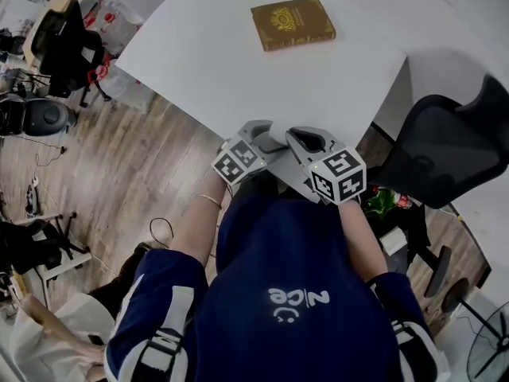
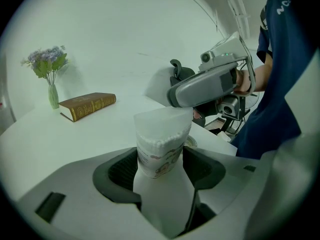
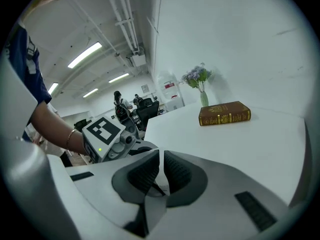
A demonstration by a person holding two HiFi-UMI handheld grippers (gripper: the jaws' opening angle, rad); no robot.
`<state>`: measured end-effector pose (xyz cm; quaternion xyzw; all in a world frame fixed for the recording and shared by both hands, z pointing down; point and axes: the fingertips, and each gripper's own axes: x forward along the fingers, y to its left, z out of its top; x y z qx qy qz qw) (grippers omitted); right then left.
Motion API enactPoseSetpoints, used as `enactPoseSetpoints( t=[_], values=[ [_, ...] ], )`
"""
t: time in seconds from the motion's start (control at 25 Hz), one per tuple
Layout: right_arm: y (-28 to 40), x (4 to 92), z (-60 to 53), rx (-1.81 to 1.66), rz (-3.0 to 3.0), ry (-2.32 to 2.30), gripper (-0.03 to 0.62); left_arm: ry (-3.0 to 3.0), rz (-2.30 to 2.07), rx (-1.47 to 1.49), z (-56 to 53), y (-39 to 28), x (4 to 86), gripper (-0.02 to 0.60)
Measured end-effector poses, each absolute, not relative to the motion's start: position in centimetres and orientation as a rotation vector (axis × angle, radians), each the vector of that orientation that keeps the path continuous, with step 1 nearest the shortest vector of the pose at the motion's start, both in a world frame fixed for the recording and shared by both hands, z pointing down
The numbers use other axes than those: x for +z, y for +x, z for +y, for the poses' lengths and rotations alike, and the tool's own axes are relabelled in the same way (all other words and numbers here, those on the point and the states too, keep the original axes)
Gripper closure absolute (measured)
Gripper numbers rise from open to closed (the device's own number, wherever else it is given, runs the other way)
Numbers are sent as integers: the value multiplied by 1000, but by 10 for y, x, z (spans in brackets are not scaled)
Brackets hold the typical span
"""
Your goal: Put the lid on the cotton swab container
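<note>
At the near edge of the white surface (image 1: 238,54), my left tool (image 1: 260,135) grips the cotton swab container (image 2: 162,134) upright between its jaws, swabs showing through the frosted wall. Right tool (image 3: 161,176) just beside it, jaws pinched almost together on a thin pale piece (image 3: 151,209). Brown book (image 1: 293,24) lies well apart.

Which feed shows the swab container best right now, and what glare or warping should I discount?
Left gripper view: cotton swab container sharp in the left gripper, edges fisheye-curved, corners vignetted. Head view: table washed out. Right gripper view: strong barrel bend, ceiling lights bright.
</note>
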<state>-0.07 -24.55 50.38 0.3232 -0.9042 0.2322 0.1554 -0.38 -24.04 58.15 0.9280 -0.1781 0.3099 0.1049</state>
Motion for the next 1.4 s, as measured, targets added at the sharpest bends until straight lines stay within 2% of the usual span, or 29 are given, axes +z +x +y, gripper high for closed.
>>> enactPoseSetpoints(
  t=[0.68, 0.96, 1.4],
  values=[
    [-17, 510, -233, 312, -2435, 912, 537, 2726, -525, 916, -241, -4, 582, 276],
    [-15, 508, -233, 441, -2511, 908, 536, 2729, -545, 902, -240, -4, 581, 275],
    [57, 489, -241, 429, -2560, 1292, 536, 2651, -735, 687, -234, -27, 552, 270]
  ],
)
